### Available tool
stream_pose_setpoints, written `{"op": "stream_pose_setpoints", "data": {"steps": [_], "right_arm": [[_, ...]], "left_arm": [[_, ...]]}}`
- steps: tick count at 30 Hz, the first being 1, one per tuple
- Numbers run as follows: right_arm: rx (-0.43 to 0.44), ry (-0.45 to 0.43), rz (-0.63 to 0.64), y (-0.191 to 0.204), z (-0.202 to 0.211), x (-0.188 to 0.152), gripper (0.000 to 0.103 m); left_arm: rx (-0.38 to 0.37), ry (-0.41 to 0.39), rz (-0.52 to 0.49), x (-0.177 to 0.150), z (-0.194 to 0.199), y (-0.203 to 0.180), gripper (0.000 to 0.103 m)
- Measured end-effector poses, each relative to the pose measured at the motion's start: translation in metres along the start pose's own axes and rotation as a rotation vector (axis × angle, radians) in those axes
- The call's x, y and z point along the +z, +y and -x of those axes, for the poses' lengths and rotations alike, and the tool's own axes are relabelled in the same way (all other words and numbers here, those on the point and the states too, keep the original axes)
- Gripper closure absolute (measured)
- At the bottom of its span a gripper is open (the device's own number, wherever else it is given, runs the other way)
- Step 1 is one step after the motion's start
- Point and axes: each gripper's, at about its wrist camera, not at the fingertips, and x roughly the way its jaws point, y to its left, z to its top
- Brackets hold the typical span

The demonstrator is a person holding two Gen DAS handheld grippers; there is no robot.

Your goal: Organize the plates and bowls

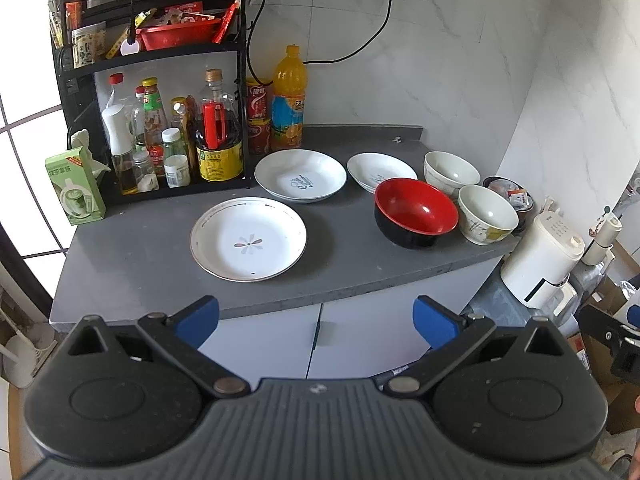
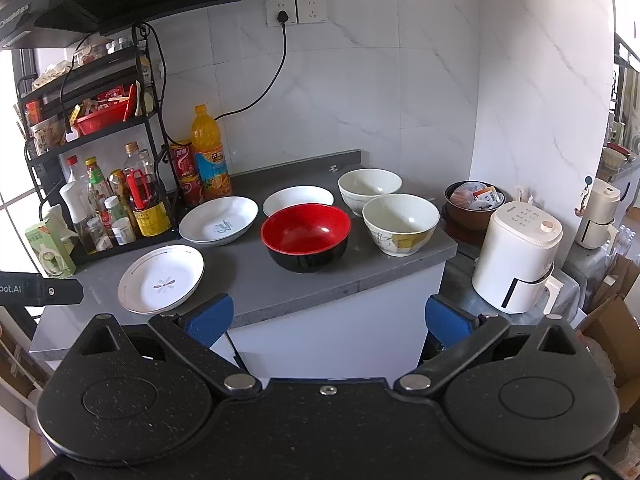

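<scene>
On the grey counter (image 1: 140, 264) (image 2: 248, 276) lie three white plates: a flower-patterned plate (image 1: 248, 239) (image 2: 161, 278) nearest, a blue-motif plate (image 1: 300, 175) (image 2: 218, 220) behind it, and a smaller plate (image 1: 380, 170) (image 2: 298, 199) to the right. A red-and-black bowl (image 1: 416, 212) (image 2: 306, 237) sits in the middle, with two white bowls, one at the back (image 1: 451, 172) (image 2: 369, 190) and one in front (image 1: 487, 214) (image 2: 401, 223). My left gripper (image 1: 316, 320) and right gripper (image 2: 328, 318) hover open in front of the counter edge, holding nothing.
A black rack (image 1: 160, 56) (image 2: 100, 152) with sauce bottles stands at the left, an orange drink bottle (image 1: 289, 100) (image 2: 210, 152) and red cans beside it. A green carton (image 1: 76, 188) sits far left. A white appliance (image 1: 540, 256) (image 2: 516, 256) stands lower right.
</scene>
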Motion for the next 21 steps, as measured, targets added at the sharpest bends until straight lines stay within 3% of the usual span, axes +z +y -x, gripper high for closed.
{"op": "stream_pose_setpoints", "data": {"steps": [21], "right_arm": [[0.030,-0.007,0.018,-0.0026,0.0090,-0.0011,0.000]], "left_arm": [[0.021,-0.018,0.007,-0.0007,0.0044,-0.0035,0.001]]}}
